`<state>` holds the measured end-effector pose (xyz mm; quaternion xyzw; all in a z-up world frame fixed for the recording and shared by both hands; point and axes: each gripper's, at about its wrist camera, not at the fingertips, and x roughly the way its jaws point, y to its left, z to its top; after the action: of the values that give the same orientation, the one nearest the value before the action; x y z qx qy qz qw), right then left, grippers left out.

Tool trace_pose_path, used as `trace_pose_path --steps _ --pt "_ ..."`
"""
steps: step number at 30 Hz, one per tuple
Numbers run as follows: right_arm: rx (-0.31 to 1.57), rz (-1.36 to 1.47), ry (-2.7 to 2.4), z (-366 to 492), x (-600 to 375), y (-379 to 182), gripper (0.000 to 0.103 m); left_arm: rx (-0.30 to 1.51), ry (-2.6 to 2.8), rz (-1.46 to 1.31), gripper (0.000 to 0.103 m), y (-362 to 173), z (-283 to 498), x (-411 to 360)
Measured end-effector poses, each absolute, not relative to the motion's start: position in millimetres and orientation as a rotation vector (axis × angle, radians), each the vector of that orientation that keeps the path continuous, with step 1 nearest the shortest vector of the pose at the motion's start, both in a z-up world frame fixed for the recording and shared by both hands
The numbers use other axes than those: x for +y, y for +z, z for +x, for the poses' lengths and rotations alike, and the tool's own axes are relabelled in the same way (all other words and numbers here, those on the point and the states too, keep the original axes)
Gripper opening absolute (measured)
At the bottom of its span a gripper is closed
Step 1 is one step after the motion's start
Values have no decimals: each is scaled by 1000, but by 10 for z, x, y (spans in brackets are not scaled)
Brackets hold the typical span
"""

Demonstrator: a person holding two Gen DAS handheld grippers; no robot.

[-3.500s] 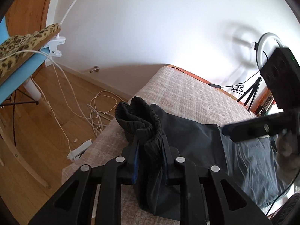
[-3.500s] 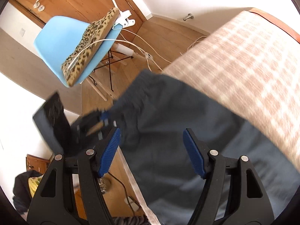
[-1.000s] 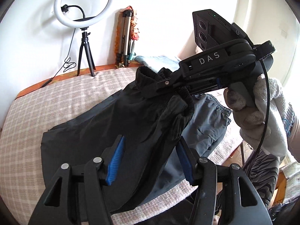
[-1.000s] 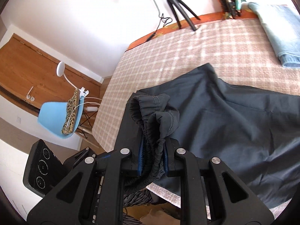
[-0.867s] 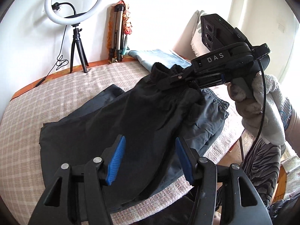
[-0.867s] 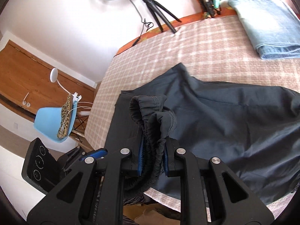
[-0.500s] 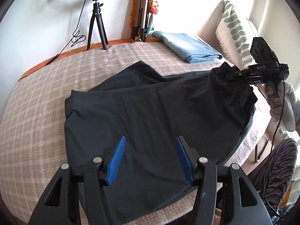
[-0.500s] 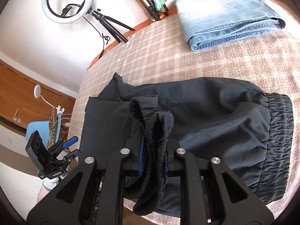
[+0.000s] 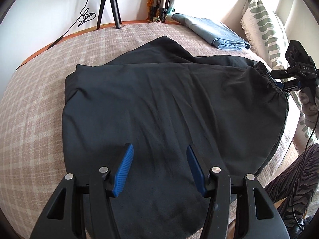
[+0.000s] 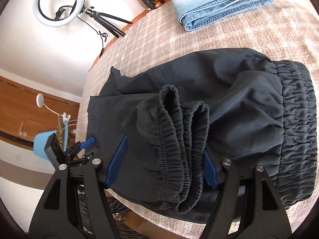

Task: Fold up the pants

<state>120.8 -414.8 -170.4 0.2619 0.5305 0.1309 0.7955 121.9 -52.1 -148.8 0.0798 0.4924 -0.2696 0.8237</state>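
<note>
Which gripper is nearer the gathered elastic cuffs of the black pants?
Right. The right gripper straddles the cuffs, jaws opening around them. The left gripper hovers open over the folded end of the black pants, well away.

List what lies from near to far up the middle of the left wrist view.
Left tongs → black pants → checked bedspread → tripod legs against the white wall.

The left gripper (image 9: 158, 165) at lower centre of its view hangs tilted downward, jaws parted and empty, while the right gripper (image 10: 161, 156), gripped by a gloved hand (image 9: 309, 107) at far right, is opening around bunched cloth.
</note>
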Motion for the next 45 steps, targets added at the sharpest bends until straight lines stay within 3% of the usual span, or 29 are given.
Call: trace_pose_path --steps 1,2,3,13,25,26,30,38,45 --pt "1152 520 266 1214 -4088 -1715 55 1045 -571 170 53 -1478 1218 -514" --pt "1165 481 251 1218 -4025 -1723 29 1042 -571 167 53 -1464 1218 -504" --pt "1164 469 247 1215 -4000 -1719 17 1038 -571 163 53 -1443 1213 -489" --pt "1093 355 100 1151 -4460 -1468 17 959 -545 163 53 -1168 1123 -306" --pt "1110 248 17 1050 -4696 -1554 17 1026 -573 230 53 -1424 1099 -461" --pt "1100 248 8 1024 -4692 -1512 18 1024 -568 232 53 -1421 1096 -447" --pt "1028 134 -112 949 -4589 -1297 47 1016 -546 205 53 -1383 1087 -349" --pt "905 -1 32 1067 -3890 -800 51 991 -479 156 53 -1314 1033 -146" --pt "956 61 461 1708 -2770 -704 51 1045 -480 119 53 -1428 957 -81"
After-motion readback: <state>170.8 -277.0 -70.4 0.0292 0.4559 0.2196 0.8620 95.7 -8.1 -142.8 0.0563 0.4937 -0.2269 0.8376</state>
